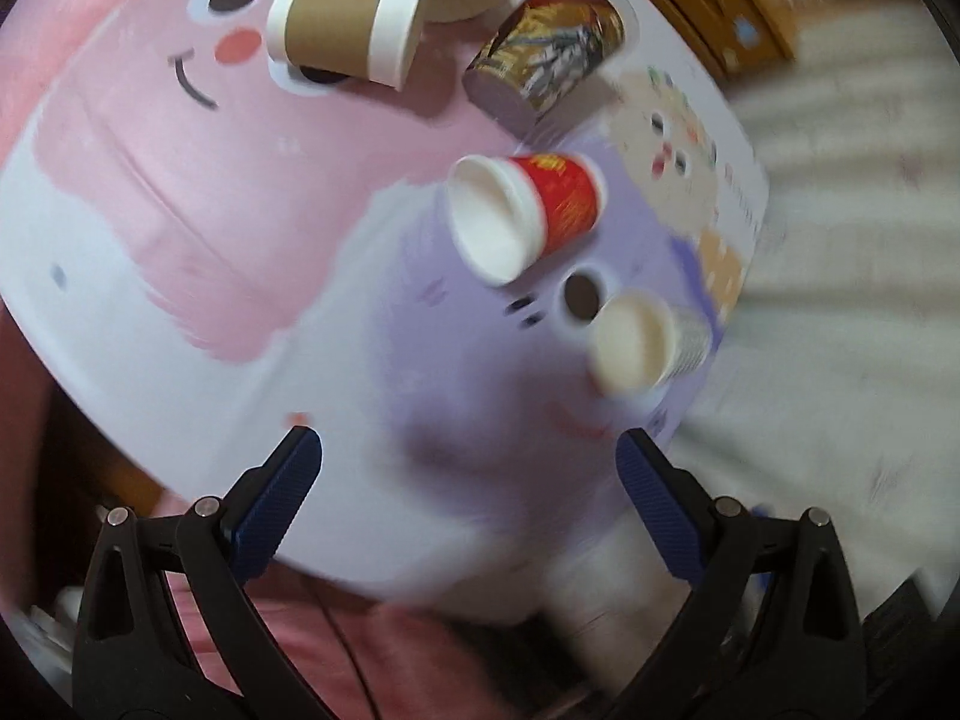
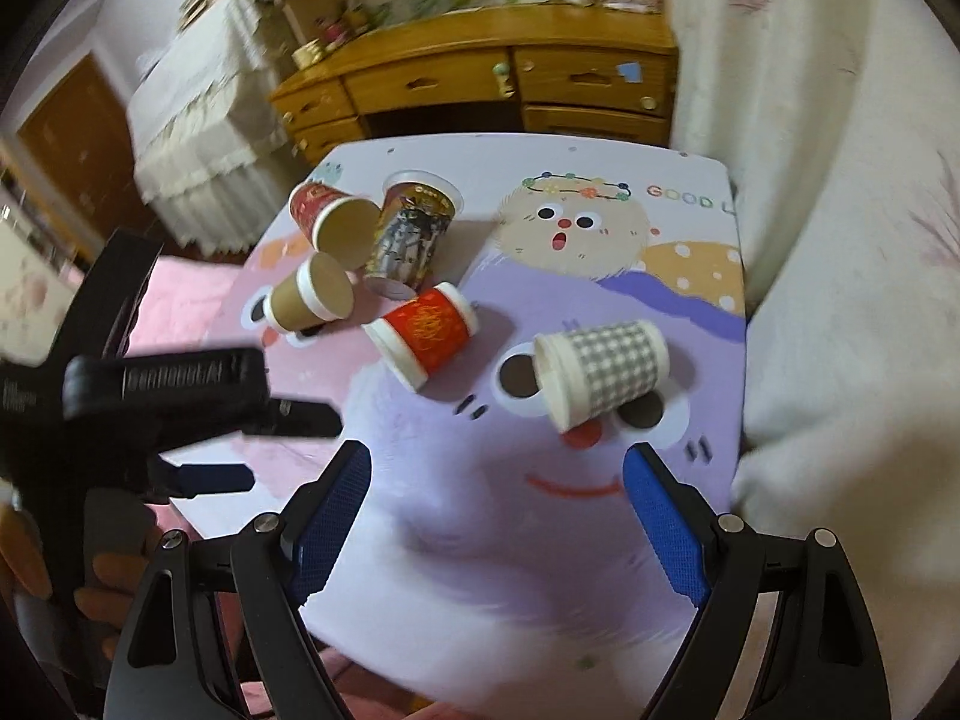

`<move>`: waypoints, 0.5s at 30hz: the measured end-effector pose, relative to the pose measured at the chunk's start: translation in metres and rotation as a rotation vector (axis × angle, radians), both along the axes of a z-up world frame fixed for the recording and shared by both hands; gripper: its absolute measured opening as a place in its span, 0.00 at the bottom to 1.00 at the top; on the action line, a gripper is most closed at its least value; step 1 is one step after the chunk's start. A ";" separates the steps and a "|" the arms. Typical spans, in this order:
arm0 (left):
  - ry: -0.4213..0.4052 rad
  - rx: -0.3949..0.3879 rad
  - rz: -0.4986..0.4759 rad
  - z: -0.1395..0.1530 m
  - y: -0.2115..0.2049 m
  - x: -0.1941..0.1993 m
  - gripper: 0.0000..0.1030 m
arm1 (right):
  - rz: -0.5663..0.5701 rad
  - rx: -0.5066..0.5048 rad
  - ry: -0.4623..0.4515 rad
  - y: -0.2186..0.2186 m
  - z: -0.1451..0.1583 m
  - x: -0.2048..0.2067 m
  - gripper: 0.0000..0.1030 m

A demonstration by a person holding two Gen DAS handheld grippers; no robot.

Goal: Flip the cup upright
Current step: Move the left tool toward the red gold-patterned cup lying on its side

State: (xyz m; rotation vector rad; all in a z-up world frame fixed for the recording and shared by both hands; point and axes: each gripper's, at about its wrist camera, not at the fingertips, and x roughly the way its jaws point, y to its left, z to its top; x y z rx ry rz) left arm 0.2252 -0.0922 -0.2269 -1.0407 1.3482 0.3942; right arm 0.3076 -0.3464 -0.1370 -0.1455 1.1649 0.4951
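Several paper cups lie on their sides on a cartoon-printed table (image 2: 600, 540). A grey checked cup (image 2: 603, 373) lies nearest my right gripper (image 2: 498, 462), which is open and empty just short of it. A red cup (image 2: 427, 334) lies to its left. Behind are a brown cup (image 2: 309, 294), a dark patterned cup (image 2: 408, 240) and another red cup (image 2: 336, 222). In the left wrist view the red cup (image 1: 528, 213) and the checked cup (image 1: 648, 342) lie ahead of my open, empty left gripper (image 1: 468, 444), with the brown cup (image 1: 348, 30) farther off.
My left gripper's black body (image 2: 150, 408) shows at the left of the right wrist view, over the table's edge. A wooden desk with drawers (image 2: 480, 84) stands behind the table. White bedding (image 2: 852, 360) lies to the right, pink fabric (image 2: 174, 300) to the left.
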 end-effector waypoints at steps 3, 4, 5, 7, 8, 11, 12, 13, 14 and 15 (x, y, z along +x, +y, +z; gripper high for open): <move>-0.045 -0.060 0.142 -0.011 -0.009 0.015 0.95 | 0.026 -0.009 0.018 -0.012 -0.011 0.026 0.85; -0.069 -0.076 0.195 -0.016 -0.013 0.023 0.95 | 0.025 -0.008 0.027 -0.014 -0.011 0.026 0.85; -0.076 -0.082 0.230 -0.020 -0.016 0.029 0.95 | 0.024 -0.006 0.041 -0.019 -0.015 0.037 0.86; -0.087 -0.098 0.309 -0.032 -0.021 0.040 0.95 | 0.017 0.007 0.071 -0.025 -0.021 0.051 0.85; -0.091 -0.103 0.353 -0.037 -0.023 0.044 0.95 | 0.013 0.024 0.091 -0.028 -0.025 0.059 0.85; -0.093 -0.075 0.484 -0.051 -0.023 0.052 0.95 | 0.013 0.067 0.152 -0.030 -0.036 0.075 0.85; -0.089 -0.060 0.513 -0.055 -0.022 0.053 0.95 | 0.016 0.073 0.166 -0.031 -0.040 0.080 0.85; -0.084 -0.049 0.546 -0.061 -0.020 0.055 0.95 | 0.019 0.074 0.173 -0.031 -0.043 0.084 0.85; -0.073 -0.043 0.579 -0.067 -0.018 0.058 0.95 | 0.023 0.076 0.177 -0.030 -0.045 0.085 0.85; -0.061 -0.035 0.611 -0.072 -0.015 0.059 0.95 | 0.025 0.075 0.179 -0.029 -0.046 0.085 0.85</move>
